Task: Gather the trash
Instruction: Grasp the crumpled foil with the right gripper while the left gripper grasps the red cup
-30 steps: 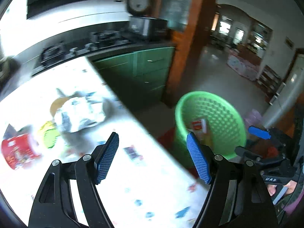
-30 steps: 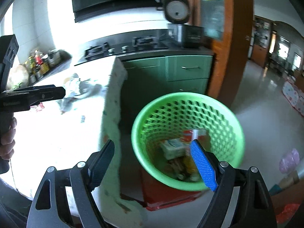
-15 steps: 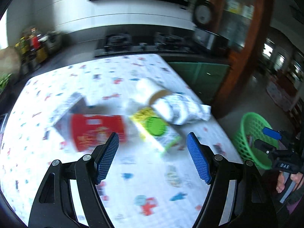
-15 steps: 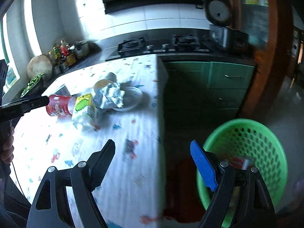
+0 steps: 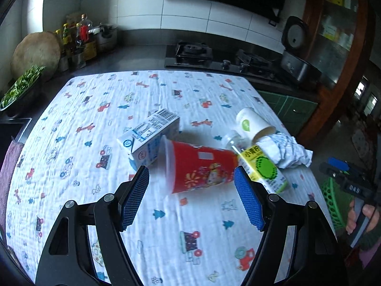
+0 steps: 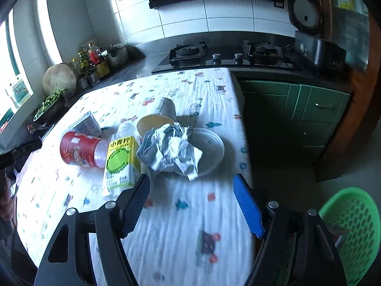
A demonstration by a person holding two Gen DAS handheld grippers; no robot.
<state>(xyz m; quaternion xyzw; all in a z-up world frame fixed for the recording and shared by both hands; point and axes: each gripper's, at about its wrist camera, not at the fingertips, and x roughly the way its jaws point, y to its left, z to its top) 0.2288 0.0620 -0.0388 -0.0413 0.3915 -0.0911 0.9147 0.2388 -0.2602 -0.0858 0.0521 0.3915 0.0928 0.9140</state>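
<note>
At centre frame of the left wrist view, the left gripper (image 5: pixel 191 197) is spread empty before the toppled red cup (image 5: pixel 198 166), flanked by the milk carton (image 5: pixel 148 137) and yellow-green juice box (image 5: pixel 263 169). In the right wrist view, the right gripper (image 6: pixel 191 206) is likewise released below crumpled paper (image 6: pixel 171 149) resting in a clear bowl (image 6: pixel 212 150). The green basket (image 6: pixel 352 228) sits at lower right, its contents unclear.

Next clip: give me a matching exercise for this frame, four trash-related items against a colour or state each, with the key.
Items:
1. red cup
2. crumpled paper
3. juice carton
4. basket

Descriptions:
A. green mesh, on the floor beside the table
B. yellow and green, lying flat
C. on its side, in front of the open left hand-held gripper
D. white-grey, resting on a clear dish

Pairs: 1-C, 2-D, 3-B, 4-A
</note>
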